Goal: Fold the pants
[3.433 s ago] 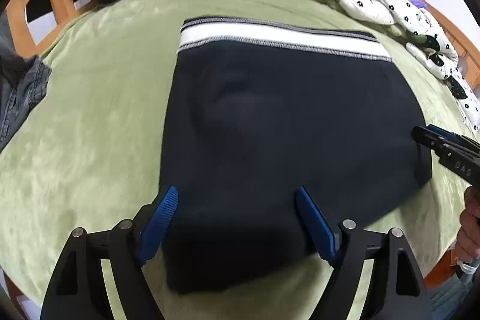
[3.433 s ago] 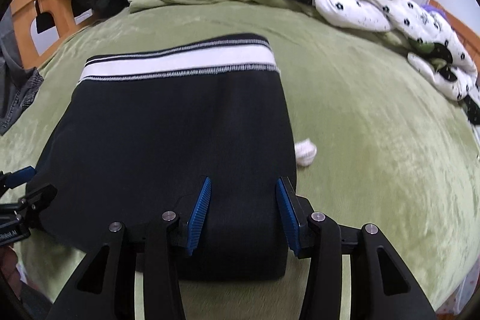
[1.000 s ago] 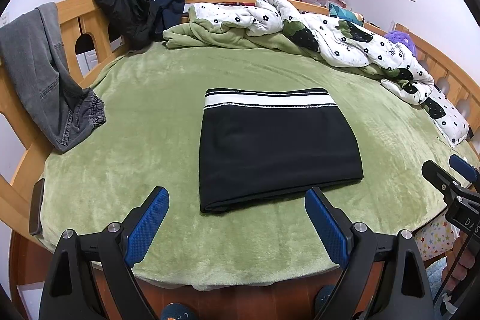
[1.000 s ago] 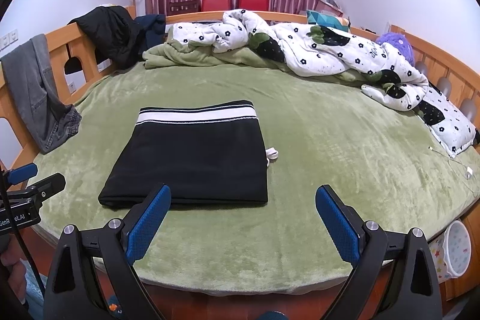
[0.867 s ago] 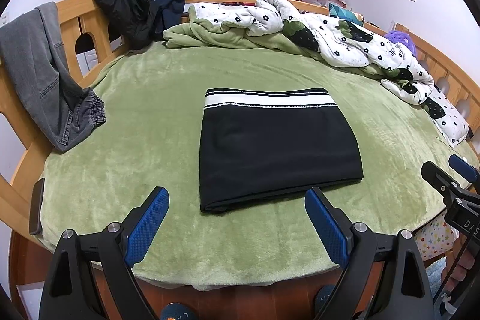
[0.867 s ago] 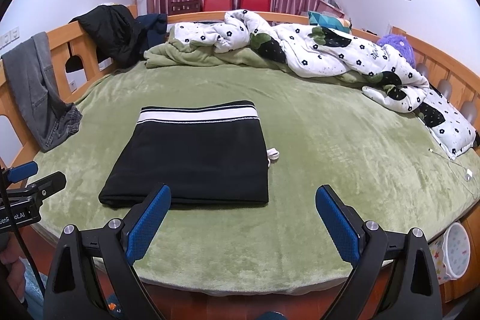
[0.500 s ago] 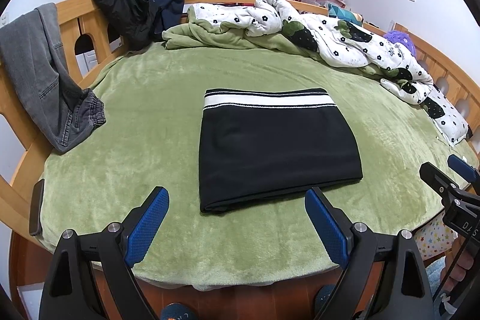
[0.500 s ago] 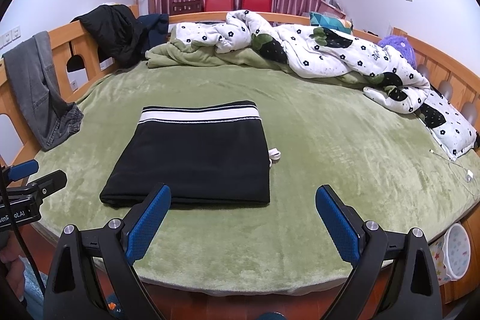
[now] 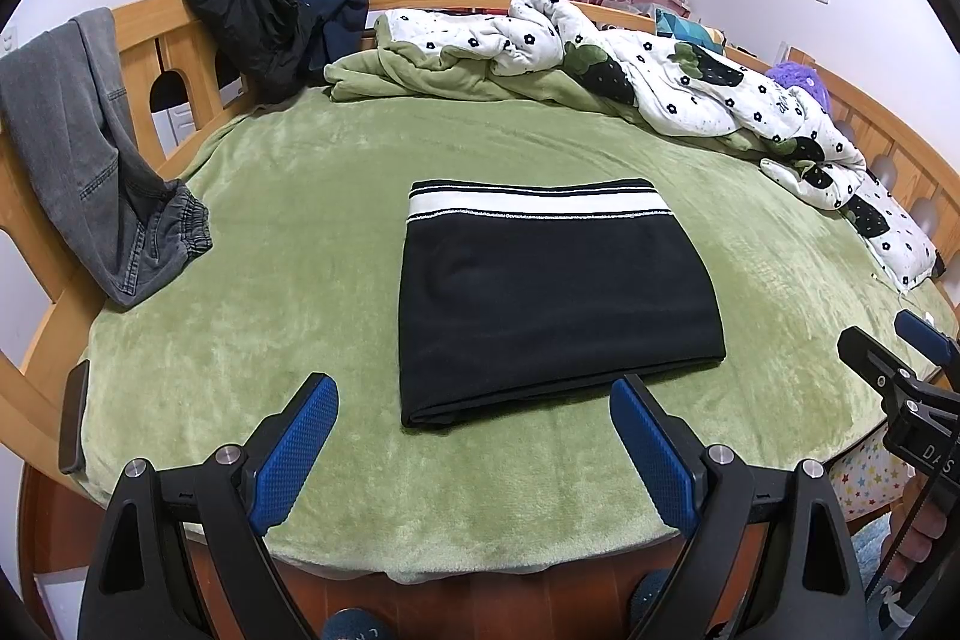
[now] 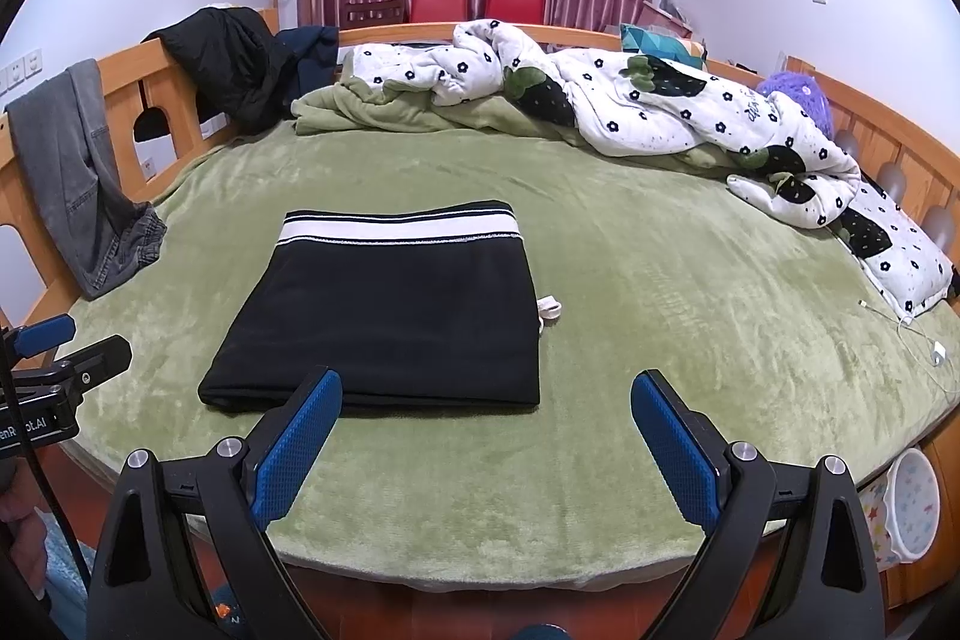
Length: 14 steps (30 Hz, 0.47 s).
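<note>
The black pants (image 9: pixel 552 304) lie folded into a flat rectangle on the green bed (image 9: pixel 300 232), with the white-striped waistband on the far side. They also show in the right wrist view (image 10: pixel 390 316). My left gripper (image 9: pixel 474 448) is open and empty, held back over the bed's near edge. My right gripper (image 10: pixel 486 442) is open and empty too, also back from the pants. Each gripper shows at the edge of the other's view.
A flowered duvet (image 9: pixel 660 76) is piled along the far and right side. Grey jeans (image 9: pixel 90 148) and a black jacket (image 9: pixel 252 22) hang on the wooden rail at left. A white cable (image 10: pixel 924 340) lies at the right edge. A small white tag (image 10: pixel 549 307) lies beside the pants.
Since 3.4 s ago both grippers have opened wide, let go of the pants and pulled back from the bed. Over the last second almost nothing has moved.
</note>
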Tool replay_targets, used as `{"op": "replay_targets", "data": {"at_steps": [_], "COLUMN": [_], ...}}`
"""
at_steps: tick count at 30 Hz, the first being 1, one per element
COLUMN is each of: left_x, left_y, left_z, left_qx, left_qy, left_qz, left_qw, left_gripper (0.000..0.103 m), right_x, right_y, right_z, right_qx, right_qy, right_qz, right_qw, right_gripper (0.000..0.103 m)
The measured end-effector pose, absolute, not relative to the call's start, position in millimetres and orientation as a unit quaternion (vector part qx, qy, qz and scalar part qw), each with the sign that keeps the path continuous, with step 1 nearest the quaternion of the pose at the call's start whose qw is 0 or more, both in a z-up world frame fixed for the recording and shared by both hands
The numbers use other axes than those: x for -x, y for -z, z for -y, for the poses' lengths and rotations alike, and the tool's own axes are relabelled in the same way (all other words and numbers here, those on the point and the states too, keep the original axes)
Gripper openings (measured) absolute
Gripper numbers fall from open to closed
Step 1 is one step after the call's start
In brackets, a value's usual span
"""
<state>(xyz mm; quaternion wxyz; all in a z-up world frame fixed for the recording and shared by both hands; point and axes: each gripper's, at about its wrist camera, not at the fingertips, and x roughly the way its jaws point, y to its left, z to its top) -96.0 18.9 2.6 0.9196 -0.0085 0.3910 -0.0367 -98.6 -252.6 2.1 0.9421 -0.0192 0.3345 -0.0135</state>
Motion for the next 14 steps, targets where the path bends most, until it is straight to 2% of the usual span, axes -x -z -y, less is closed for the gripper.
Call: {"op": "replay_targets", "data": {"at_steps": [14], "left_x": [95.2], "left_y": [-7.0], "left_z": [-19.2], "left_qx": [0.011], "left_qy": [0.039], "left_qz": [-0.386], "left_qw": [0.922], "left_gripper": [0.092], "right_x": [97.9], "right_y": [-4.0], "right_z": [250.7], "right_qx": [0.019], "right_qy": [0.014], "right_qz": [-0.334], "right_qw": [0.942], "right_gripper": [0.096]}}
